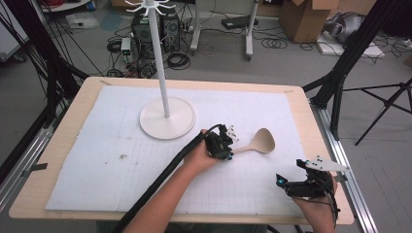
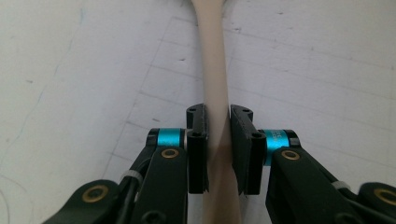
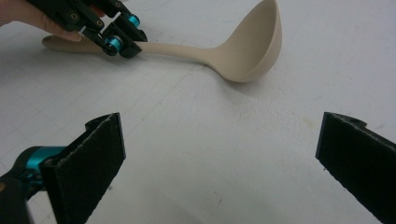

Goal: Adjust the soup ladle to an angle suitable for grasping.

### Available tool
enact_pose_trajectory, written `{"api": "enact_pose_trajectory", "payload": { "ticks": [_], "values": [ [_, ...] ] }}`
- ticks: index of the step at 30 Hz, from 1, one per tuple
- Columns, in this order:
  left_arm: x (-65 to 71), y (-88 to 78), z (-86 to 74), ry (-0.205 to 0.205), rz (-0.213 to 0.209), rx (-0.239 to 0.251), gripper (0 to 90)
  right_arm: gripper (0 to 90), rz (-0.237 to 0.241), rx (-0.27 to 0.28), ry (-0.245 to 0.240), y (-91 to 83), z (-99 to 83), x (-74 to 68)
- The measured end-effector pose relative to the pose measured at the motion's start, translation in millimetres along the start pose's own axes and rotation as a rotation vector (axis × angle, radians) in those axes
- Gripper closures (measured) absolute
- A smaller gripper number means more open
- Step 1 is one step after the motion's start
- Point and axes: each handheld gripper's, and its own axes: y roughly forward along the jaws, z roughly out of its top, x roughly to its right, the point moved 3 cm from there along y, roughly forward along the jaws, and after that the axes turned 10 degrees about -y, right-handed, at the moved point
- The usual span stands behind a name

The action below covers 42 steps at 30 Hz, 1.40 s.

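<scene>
A beige ladle (image 1: 260, 143) lies on the white gridded mat (image 1: 97, 160), its bowl toward the right. My left gripper (image 1: 226, 151) is shut on the ladle's handle (image 2: 217, 98), both black pads pressed against its sides, close to the mat. From the right gripper view the ladle (image 3: 243, 46) rests with its bowl on the mat and the left gripper (image 3: 125, 43) clamps the handle. My right gripper (image 1: 290, 170) hovers near the table's front right, jaws open wide (image 3: 219, 158) with nothing between them.
A white hook stand (image 1: 167, 116) with a round base rises at the mat's back centre. The wooden table edge (image 1: 320, 145) runs close to the right hand. Black frame legs, cables and boxes stand on the floor beyond.
</scene>
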Motion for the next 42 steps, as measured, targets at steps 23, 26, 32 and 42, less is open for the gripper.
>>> {"api": "enact_pose_trajectory", "payload": {
  "ticks": [23,26,32,42],
  "values": [
    [8.2,0.2,-1.2,0.182,-0.112,0.0,77.2,0.1,0.008,-0.007,-0.001,2.8,-0.6,-1.3],
    [7.9,0.6,-1.2,0.18,-0.114,0.002,77.0,0.1,0.009,-0.009,-0.001,3.7,-1.0,-1.2],
    [6.3,-1.2,-0.3,0.149,-0.108,0.016,68.3,0.1,0.01,-0.01,0.002,3.0,-1.5,-0.8],
    [-2.1,-34.3,-2.8,0.075,-0.122,0.073,35.2,0.1,0.014,-0.009,-0.012,5.9,1.4,-3.2]
  ]
}}
